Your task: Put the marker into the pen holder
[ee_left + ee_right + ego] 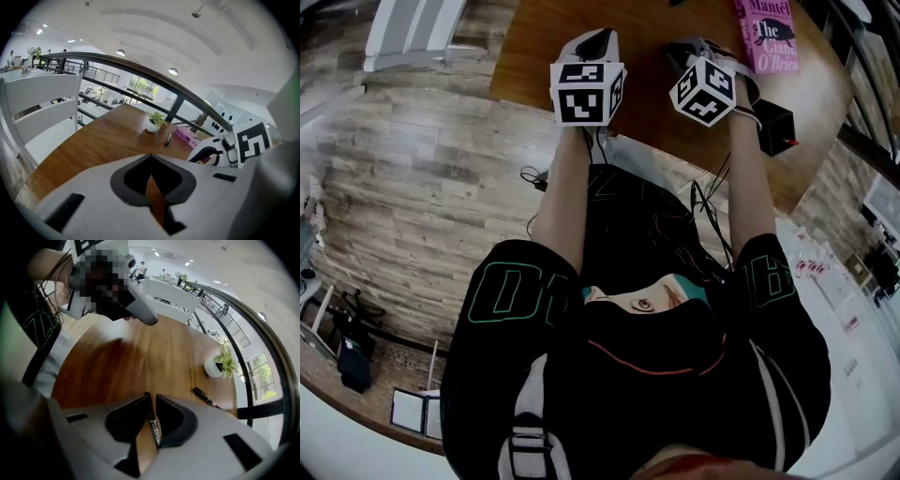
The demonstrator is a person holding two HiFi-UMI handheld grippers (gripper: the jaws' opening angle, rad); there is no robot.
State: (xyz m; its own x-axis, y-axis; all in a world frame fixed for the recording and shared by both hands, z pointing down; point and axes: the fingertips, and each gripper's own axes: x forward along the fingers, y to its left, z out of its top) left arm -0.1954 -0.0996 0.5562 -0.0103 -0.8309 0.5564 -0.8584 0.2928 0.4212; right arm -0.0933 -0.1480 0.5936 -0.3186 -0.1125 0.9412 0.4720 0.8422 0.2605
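Left gripper (151,158): jaws clenched tip to tip with nothing between them; only the wooden table (103,140) shows through the slot below the tips.
Loose marker (167,138): lies flat on the table, well ahead of the left jaws; it is just beside the white plant pot (153,123), with the pink book (187,137) near its other side.
Right gripper (153,404): jaws released and standing slightly apart; the marker in the gap (153,427) runs lengthwise close along the right-hand jaw; bare wood shows between it and the other jaw.
Hard to make out: whether the marker in the gap touches that jaw or lies on the table beneath; its near end is cut off by the gripper body.
Right gripper view against left: only the right gripper view shows the marker in the gap; both gripper views show the loose marker beside the pot.
Head view against both: shows the black box (776,127) near the table edge, just beside the right gripper; the grippers cover the table between them, and neither marker can be seen.
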